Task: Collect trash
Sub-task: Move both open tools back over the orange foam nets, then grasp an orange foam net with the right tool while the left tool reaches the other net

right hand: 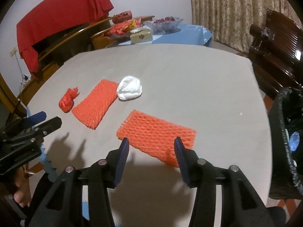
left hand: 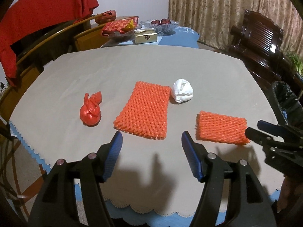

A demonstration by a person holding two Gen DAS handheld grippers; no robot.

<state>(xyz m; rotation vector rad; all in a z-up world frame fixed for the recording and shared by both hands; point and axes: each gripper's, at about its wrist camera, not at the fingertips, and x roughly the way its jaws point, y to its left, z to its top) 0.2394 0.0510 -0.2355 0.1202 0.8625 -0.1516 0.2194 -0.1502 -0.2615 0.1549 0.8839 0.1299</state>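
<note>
1. The left gripper (left hand: 151, 140) stands released, its blue pads spread with only bare grey tablecloth (left hand: 151, 64) between them.
2. Just beyond its jaws lies the larger orange foam net (left hand: 144, 109); its near edge sits a little past the pad tips, untouched.
3. Left of those jaws, apart from the net, sits a knotted red plastic bag (left hand: 90, 111); beyond the net's far right corner a crumpled white wad (left hand: 182, 93) just touches it.
4. The right gripper (right hand: 151, 141) is also released, nothing pinched; the smaller orange foam net (right hand: 157, 134) lies just ahead, its near edge reaching in between the pad tips, and I cannot tell whether a pad touches it.
5. Open cloth stretches ahead and to the right of the right jaws, up to the table's right edge.
6. Past that edge stands a bin with a black liner (right hand: 284, 141), its rim level with the jaws' right side.
7. Behind both grippers the cloth's scalloped hem (left hand: 132, 210) marks the near table edge.
8. Far ahead a pale box (left hand: 145, 36) carries a small dark emblem, unreadable.
</note>
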